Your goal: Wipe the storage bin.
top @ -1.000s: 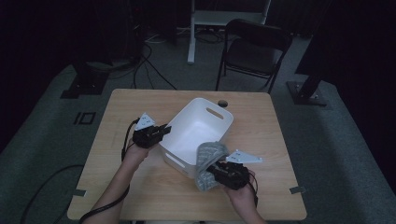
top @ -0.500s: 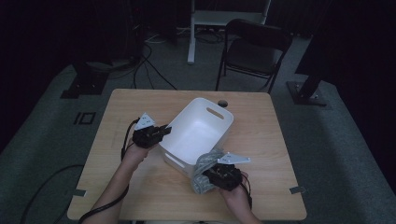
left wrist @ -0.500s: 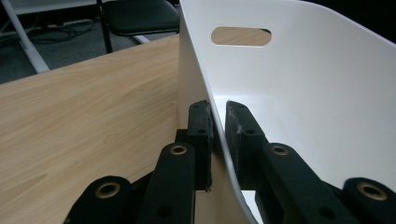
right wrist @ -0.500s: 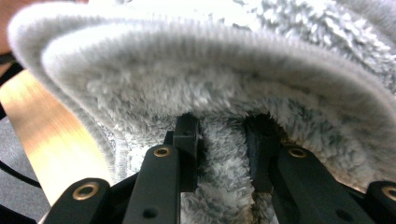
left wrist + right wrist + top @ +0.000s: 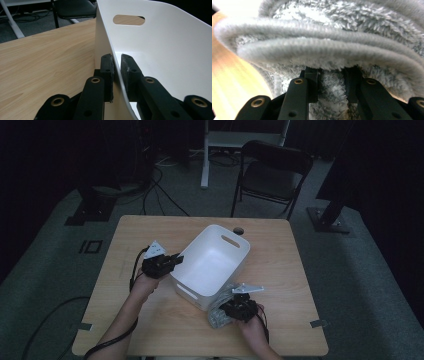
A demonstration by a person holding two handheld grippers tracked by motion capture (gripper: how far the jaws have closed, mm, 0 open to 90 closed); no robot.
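Dim room, wooden desk [image 5: 150, 330] with a white bin [image 5: 212, 265] at its middle. Left gripper [image 5: 170, 261] had its fingers [image 5: 108, 72] clenched on the bin's thin rim; the wall looked stiff, light and smooth. Right gripper [image 5: 231, 312], at the bin's near corner, grasped a folded grey towel [image 5: 217, 316]: soft, limp, best taken across its stacked folds.

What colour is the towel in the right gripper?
Grey, a fluffy plain towel; the right gripper view shows it best.
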